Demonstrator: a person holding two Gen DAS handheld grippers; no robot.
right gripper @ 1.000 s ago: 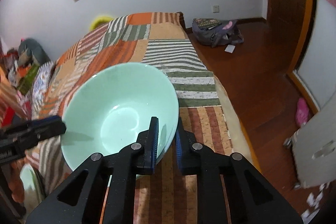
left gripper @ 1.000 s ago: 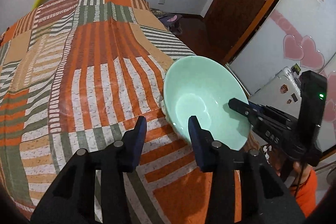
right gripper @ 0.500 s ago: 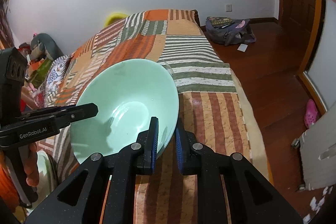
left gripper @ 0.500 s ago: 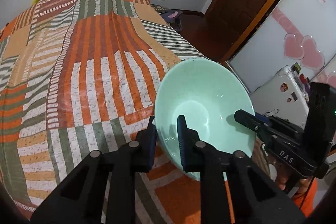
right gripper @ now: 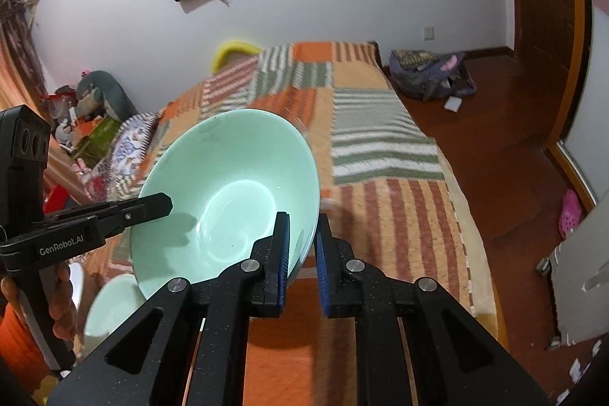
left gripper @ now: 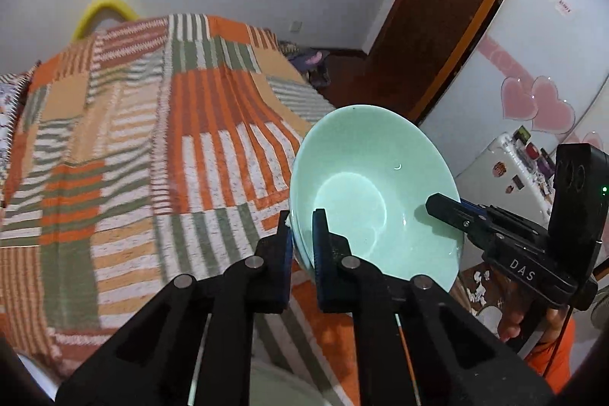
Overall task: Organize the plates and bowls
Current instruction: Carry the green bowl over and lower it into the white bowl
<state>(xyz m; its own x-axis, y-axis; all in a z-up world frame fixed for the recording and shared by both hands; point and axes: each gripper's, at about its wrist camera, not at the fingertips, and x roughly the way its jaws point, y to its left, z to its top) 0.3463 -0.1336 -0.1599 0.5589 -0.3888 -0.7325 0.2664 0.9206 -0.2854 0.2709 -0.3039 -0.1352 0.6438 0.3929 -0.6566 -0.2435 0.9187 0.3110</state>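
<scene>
A mint-green bowl [left gripper: 373, 196] hangs tilted above the striped quilt [left gripper: 160, 155], held from two sides. In the left wrist view my left gripper [left gripper: 302, 227] is closing tight on the bowl's near-left rim, one pad inside and one outside. My right gripper [right gripper: 302, 227] is shut on the opposite rim of the same bowl [right gripper: 228, 185]. Each gripper shows in the other's view: the right gripper [left gripper: 441, 206] at the bowl's right edge, the left gripper [right gripper: 163, 202] at its left edge. A second pale green dish [right gripper: 106, 307] lies below at the lower left.
The quilt covers a bed [right gripper: 380, 147] that runs to the far wall. A backpack [right gripper: 430, 78] lies on the wooden floor [right gripper: 502, 158] to the right. A white cabinet with pink hearts [left gripper: 533, 101] stands nearby, and a pale dish edge [left gripper: 274, 383] shows under the left gripper.
The left gripper's jaws went from wide apart to shut on the bowl's rim. Both grippers then lifted the bowl off the quilt, and more of the wall shows now.
</scene>
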